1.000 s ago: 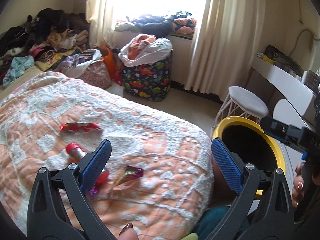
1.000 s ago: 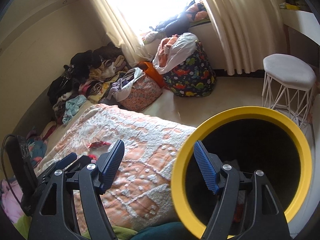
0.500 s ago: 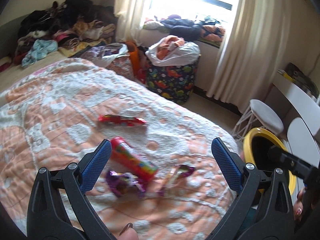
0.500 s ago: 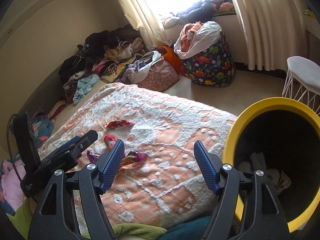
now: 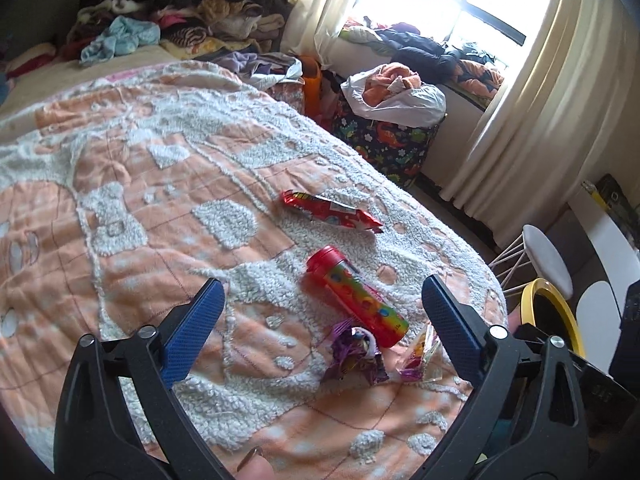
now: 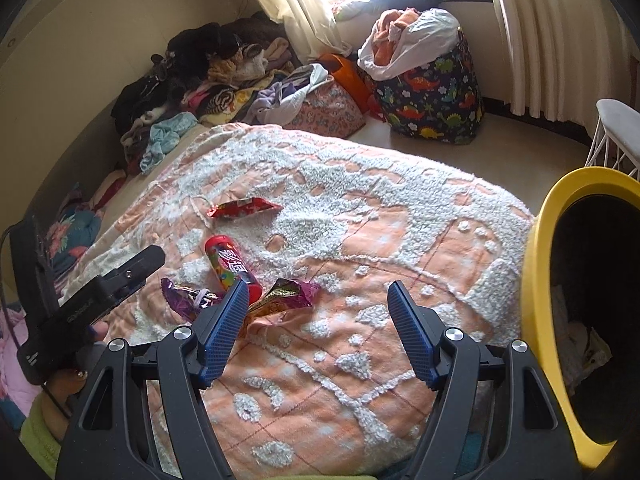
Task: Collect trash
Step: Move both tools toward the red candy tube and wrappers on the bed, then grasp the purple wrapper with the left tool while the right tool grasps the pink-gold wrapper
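Above the blanket (image 5: 168,208), both tools, left (image 5: 320,320) and right (image 6: 316,320), gape released near the red tube (image 5: 356,296).

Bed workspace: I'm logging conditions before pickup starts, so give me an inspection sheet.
Surface: orange and white bedspread, rumpled.
Job's things: red wrapper, red tube, purple wrapper and shiny wrapper lie on it; yellow-rimmed bin beside the bed, some paper inside.
Clutter: clothes pile, dinosaur-print bag on the floor.
Grippers: left gripper and right gripper both open, empty.
Cables: black cable at the right view's left edge.
Surroundings: curtains, white stool.
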A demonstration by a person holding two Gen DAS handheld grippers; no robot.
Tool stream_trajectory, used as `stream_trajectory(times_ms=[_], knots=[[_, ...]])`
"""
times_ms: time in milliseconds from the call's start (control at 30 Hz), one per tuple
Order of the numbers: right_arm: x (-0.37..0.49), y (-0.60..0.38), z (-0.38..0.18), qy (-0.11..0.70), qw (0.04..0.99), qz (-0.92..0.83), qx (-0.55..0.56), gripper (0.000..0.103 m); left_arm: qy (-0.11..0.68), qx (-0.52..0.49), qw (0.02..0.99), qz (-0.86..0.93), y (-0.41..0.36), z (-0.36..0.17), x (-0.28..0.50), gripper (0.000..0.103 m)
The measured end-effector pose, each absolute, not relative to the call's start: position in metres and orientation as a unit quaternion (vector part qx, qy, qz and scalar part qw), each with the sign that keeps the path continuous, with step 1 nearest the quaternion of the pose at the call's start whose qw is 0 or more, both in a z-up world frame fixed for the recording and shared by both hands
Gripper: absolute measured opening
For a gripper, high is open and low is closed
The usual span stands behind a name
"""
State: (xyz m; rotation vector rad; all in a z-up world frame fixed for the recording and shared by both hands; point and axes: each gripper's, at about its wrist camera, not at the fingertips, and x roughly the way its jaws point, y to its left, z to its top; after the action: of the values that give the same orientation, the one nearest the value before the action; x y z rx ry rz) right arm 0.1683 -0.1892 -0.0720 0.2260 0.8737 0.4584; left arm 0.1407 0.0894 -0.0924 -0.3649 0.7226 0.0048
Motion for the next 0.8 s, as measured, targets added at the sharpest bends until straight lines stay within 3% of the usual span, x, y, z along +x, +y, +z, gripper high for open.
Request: stream_trajectory(times_ms=[233,367,600,800], knots=[[0.185,-0.163,-0.095,0.451,0.857,0.228,0.104,0.069,0.360,-0.196,0.912,-0.026,0.094,-0.100,0.136,0.068],[0.195,-0.150,-0.108,0.466,0.849,0.231,0.099,0.066,0.371,-0.216,0.902,-0.046,0.094,-0.109,0.138,0.064],[0.202,-0.140,-0.126,0.486,0.832,0.248,0.104,0.035,0.392,-0.228,0.888,-0.070,0.084,-0.123,0.141,0.059],[0.197,-0.151,-0.129,0.481,0.831,0.252,0.122,0.023,0.408,-0.223,0.882,-0.078,0.075,-0.134,0.146,0.047]])
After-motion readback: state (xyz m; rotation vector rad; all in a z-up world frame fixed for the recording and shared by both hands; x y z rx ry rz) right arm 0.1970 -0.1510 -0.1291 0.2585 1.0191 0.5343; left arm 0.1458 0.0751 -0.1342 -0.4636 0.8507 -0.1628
